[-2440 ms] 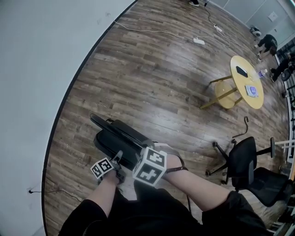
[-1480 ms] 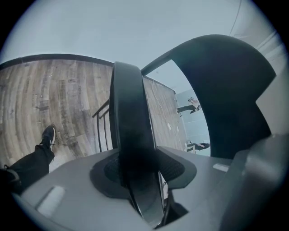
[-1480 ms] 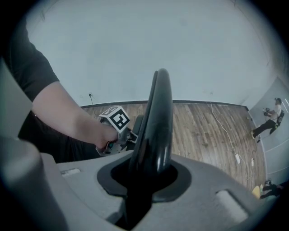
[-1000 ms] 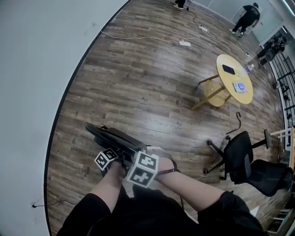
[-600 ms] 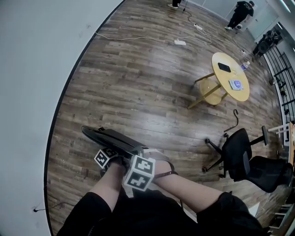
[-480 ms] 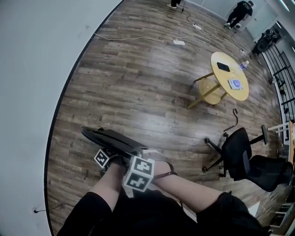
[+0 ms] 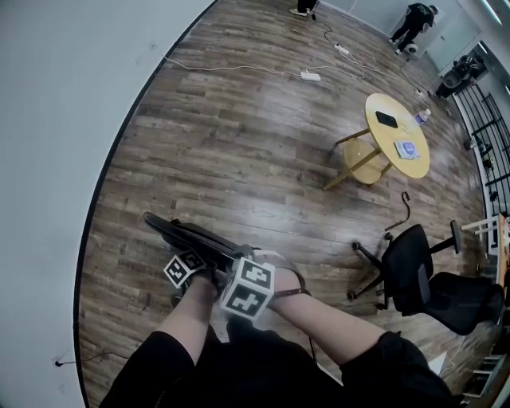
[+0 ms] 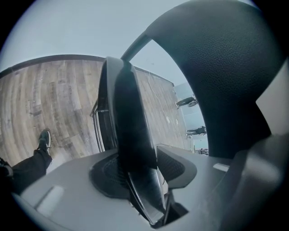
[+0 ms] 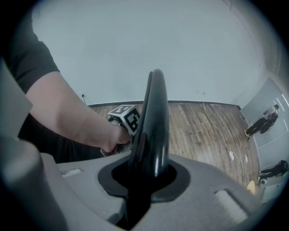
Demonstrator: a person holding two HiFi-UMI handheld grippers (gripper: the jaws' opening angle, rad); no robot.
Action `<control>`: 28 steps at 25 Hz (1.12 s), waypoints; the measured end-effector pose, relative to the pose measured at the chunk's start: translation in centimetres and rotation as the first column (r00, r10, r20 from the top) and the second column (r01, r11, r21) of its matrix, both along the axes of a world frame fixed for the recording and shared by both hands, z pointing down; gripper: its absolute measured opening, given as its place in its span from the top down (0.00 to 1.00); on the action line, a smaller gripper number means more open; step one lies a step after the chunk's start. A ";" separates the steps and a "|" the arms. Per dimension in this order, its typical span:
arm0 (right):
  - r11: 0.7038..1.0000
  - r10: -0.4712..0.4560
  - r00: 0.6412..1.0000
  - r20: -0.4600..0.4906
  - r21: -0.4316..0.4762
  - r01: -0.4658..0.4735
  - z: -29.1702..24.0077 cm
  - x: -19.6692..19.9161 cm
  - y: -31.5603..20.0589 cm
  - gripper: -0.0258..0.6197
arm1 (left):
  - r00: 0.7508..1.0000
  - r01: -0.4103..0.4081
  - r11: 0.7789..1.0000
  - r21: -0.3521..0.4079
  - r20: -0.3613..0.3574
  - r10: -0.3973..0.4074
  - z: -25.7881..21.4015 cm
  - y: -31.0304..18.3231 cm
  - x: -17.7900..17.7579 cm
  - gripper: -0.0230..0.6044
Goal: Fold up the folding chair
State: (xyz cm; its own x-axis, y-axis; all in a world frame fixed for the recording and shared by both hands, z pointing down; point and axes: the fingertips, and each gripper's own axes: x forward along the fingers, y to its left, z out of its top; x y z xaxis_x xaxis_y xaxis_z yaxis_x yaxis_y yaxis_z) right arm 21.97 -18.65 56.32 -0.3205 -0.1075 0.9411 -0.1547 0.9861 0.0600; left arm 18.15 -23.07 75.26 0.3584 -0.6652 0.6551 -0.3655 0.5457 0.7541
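Observation:
The black folding chair (image 7: 191,237) stands nearly flat on the wood floor just in front of my knees. In the head view my left gripper (image 7: 205,269) holds its near left part and my right gripper (image 7: 241,261) holds its top edge beside it. In the left gripper view the chair's black panel (image 8: 128,122) runs between the pads of the left gripper (image 8: 145,168), whose jaws are opening slightly while still on it. In the right gripper view the chair's rounded black edge (image 9: 151,122) is clamped in the right gripper (image 9: 145,175). The left gripper's marker cube (image 9: 127,116) shows behind it.
A grey wall curves along the left. A round yellow table (image 7: 401,135) stands at the right, a black office chair (image 7: 414,275) below it, a hooked stick (image 7: 402,212) between them. A power strip with its cable (image 7: 311,76) lies far off. People (image 7: 415,19) stand at the back.
The chair's seat and back have come together into a thin slab since the earliest frame. Both grippers have stayed on it, and the left one has edged slightly.

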 end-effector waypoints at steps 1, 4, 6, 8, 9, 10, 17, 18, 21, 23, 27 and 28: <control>1.000 0.006 1.000 0.003 -0.001 -0.006 -0.1 0.1 -0.2 0.87 | 1.000 -0.003 1.000 0.016 0.000 0.003 -0.2 -0.2 0.0 0.68; 1.000 0.012 1.000 0.010 -0.003 -0.012 -0.5 0.1 -0.9 0.87 | 1.000 -0.030 0.999 0.045 -0.002 0.030 -0.5 -0.6 0.1 0.68; 1.000 0.012 1.000 0.012 -0.006 -0.012 -0.5 0.3 -1.2 0.87 | 0.997 -0.079 0.996 0.043 0.003 0.079 -0.3 -0.3 0.4 0.68; 1.000 0.015 1.000 0.015 -0.011 -0.014 -0.5 0.5 -1.4 0.87 | 0.991 -0.136 0.990 0.031 -0.003 0.136 -0.1 0.5 1.0 0.67; 1.000 0.015 1.000 0.015 -0.013 -0.015 -0.5 0.5 -1.5 0.87 | 0.988 -0.152 0.988 0.029 -0.011 0.152 -0.1 0.8 1.1 0.66; 1.000 0.015 1.000 0.015 -0.015 -0.014 -0.5 0.5 -1.5 0.87 | 0.987 -0.158 0.987 0.029 -0.019 0.159 -0.1 1.0 1.1 0.66; 1.000 0.015 1.000 0.020 -0.010 -0.015 -0.6 0.5 -2.1 0.87 | 0.982 -0.185 0.981 0.059 -0.030 0.187 -0.3 1.0 0.9 0.67; 1.000 0.015 1.000 0.021 -0.010 -0.015 -0.6 0.6 -2.2 0.87 | 0.980 -0.195 0.979 0.065 -0.030 0.197 -0.4 1.0 1.0 0.67; 1.000 0.019 1.000 0.024 -0.017 -0.019 -0.6 0.8 -2.8 0.87 | 0.977 -0.207 0.974 0.098 -0.023 0.210 -0.9 0.5 0.7 0.67; 1.000 0.021 0.999 0.025 -0.022 -0.021 -0.6 0.9 -3.4 0.87 | 0.974 -0.221 0.969 0.113 -0.024 0.225 -1.2 0.5 0.4 0.67; 0.999 0.019 0.999 0.027 -0.029 -0.018 -0.8 1.2 -4.5 0.87 | 0.959 -0.282 0.950 0.133 0.025 0.281 -2.0 1.1 -1.2 0.68; 0.999 0.017 0.999 0.027 -0.030 -0.016 -0.8 1.3 -4.7 0.87 | 0.954 -0.299 0.945 0.135 0.049 0.295 -2.2 1.3 -1.8 0.68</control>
